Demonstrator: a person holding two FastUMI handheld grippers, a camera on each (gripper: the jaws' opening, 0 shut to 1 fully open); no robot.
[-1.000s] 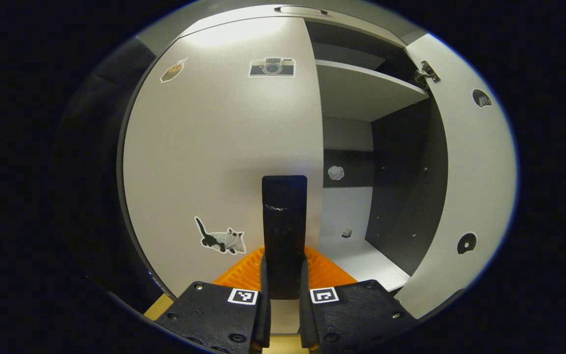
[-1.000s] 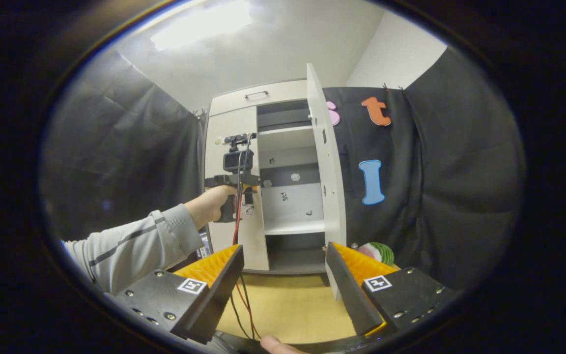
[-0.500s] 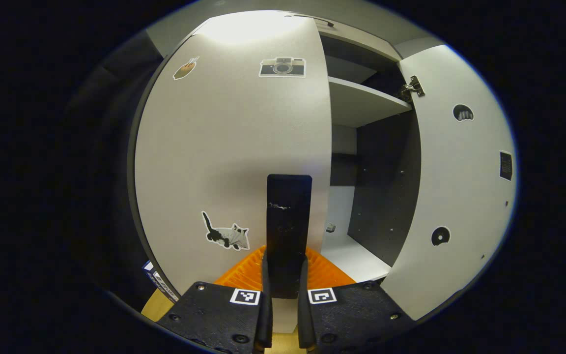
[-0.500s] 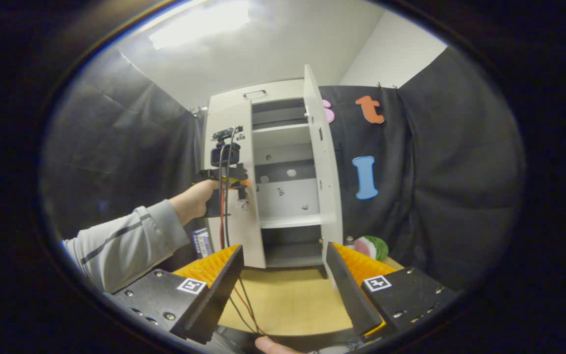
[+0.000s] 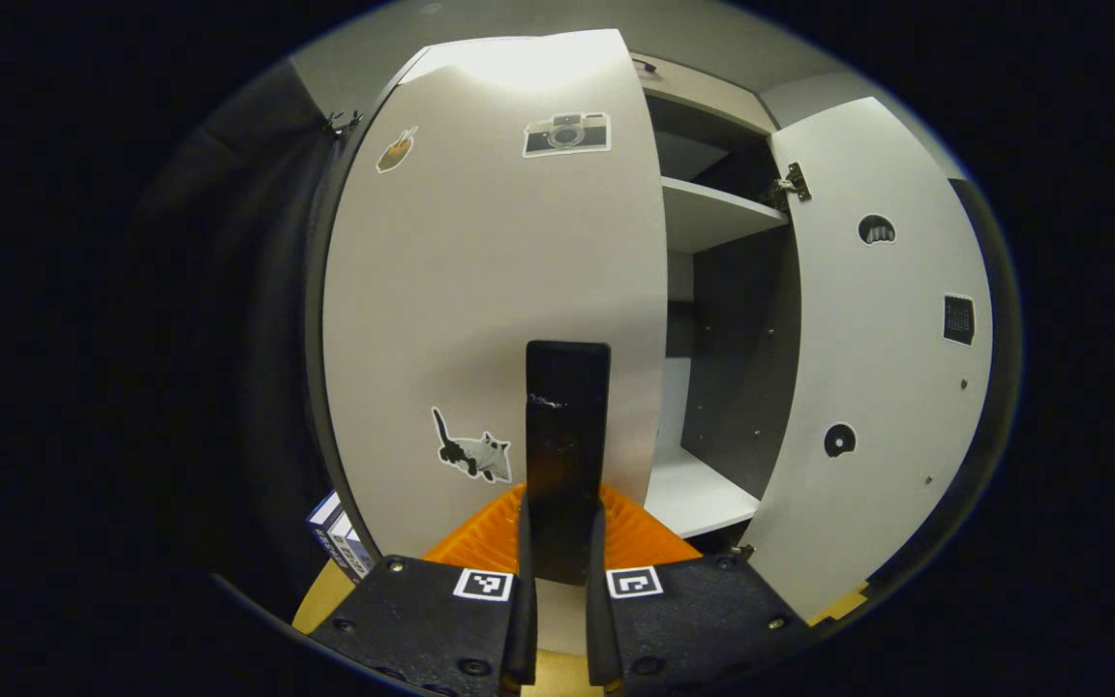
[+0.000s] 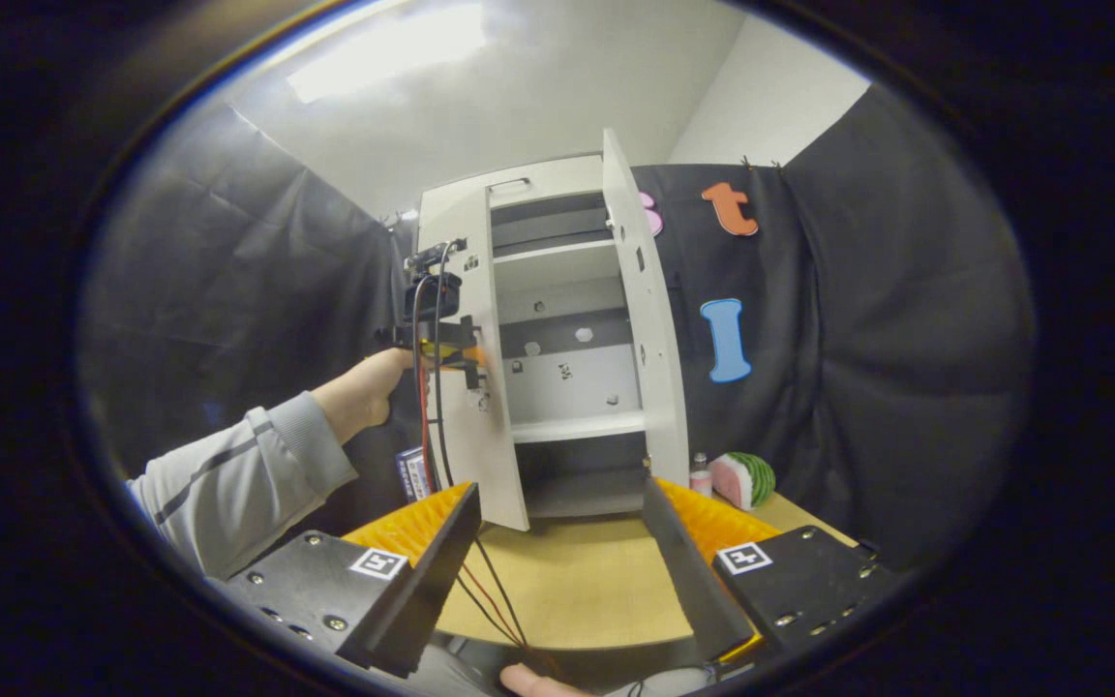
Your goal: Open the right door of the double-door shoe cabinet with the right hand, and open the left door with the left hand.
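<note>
Swinging farther out since a second ago, the left door [image 5: 495, 290] of the shoe cabinet [image 6: 557, 329] now stands partly open, its free edge drawn toward the camera and a wider gap showing behind it. In the left gripper view the left tool [image 5: 557, 542] is clenched on the door's black handle [image 5: 567, 426], both fingers pressing its sides. The right door [image 5: 872, 348] stands wide open at 3 o'clock, with white shelves [image 5: 712, 208] and a dark inner wall between the two doors. In the right gripper view the right tool [image 6: 557, 542] hangs released and apart from the cabinet, over the wooden bench [image 6: 567, 590]. A hand [image 6: 364, 387] and grey sleeve [image 6: 228, 479] reach in from 9 o'clock. A watermelon-slice toy [image 6: 743, 477] and small bottle [image 6: 701, 476] sit at the cabinet's 4 o'clock; a box [image 6: 412, 472] stands near the left door's foot.
</note>
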